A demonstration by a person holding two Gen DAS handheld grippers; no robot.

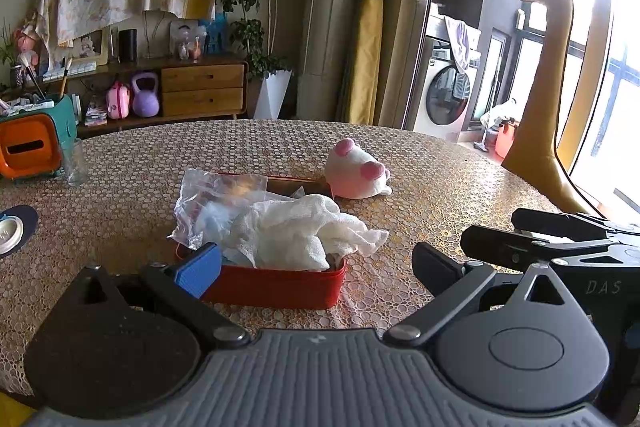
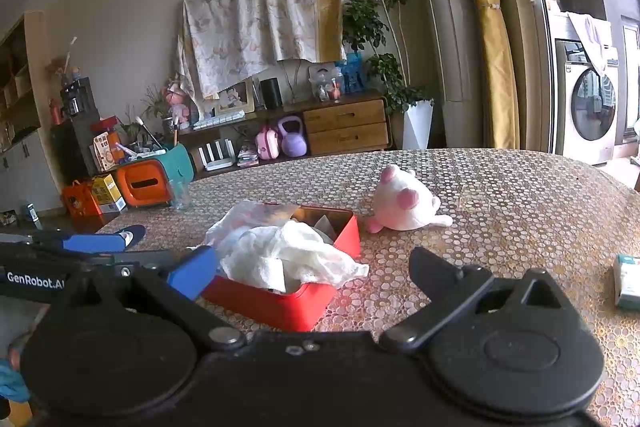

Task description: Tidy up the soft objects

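Both grippers are held low over the table (image 1: 440, 163), just in front of the red box (image 1: 276, 287), and their jaws are spread wide with nothing between them. On the left gripper (image 1: 316, 267) a blue pad is seen on one finger, close to the near corner of the box. The right gripper (image 2: 316, 271) is seen in the same posture beside it, and its blue-padded finger also stands near the box's near corner.

Inside the red box a white gauze cloth (image 1: 304, 231) is piled, and one end of it hangs over the rim. A clear plastic bag (image 1: 212, 195) is also lying in the box, behind the cloth. Beyond the box, on its far right side and just beside its corner, a white and pink plush toy (image 1: 358, 173) is lying on the table. A drinking glass (image 1: 74, 163) and an orange and teal organizer (image 1: 32, 147) are placed well apart from the box, to its far left.
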